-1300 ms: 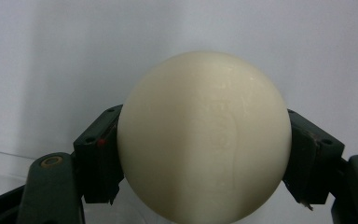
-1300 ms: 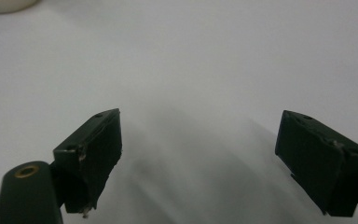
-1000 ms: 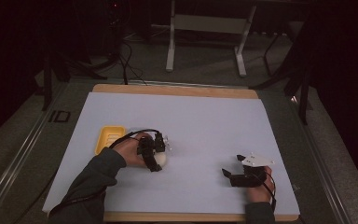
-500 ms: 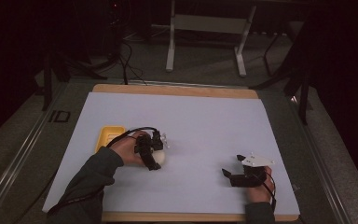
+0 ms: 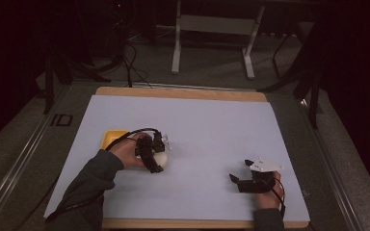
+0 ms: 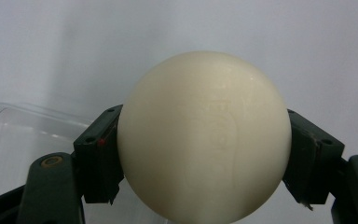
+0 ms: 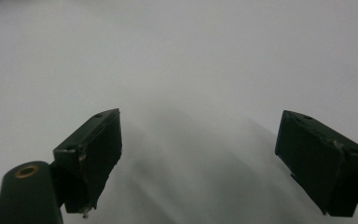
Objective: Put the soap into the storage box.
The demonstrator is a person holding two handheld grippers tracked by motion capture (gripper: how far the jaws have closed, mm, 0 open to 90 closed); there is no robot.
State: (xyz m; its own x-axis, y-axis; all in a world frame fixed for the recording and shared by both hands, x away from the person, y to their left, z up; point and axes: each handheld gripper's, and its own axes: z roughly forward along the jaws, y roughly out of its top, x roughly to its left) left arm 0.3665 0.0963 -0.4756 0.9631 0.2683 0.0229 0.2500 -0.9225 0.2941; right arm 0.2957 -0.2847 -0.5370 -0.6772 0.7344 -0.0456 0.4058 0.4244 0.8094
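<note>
I work in a dark lab or test room: my table (image 5: 183,94) has a white sheet (image 5: 212,125), with metal stand legs (image 5: 176,45) and loose cables (image 5: 132,53) behind it.

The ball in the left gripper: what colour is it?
Cream-white, plain, with faint raised lettering; the ball shows best in the left gripper view, clamped by the left gripper.

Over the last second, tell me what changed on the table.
Very little. The left tool stays shut on the cream ball beside the yellow tray; the hand may have edged slightly toward the tray. The right tool stays open and empty, resting on the white mat.
</note>
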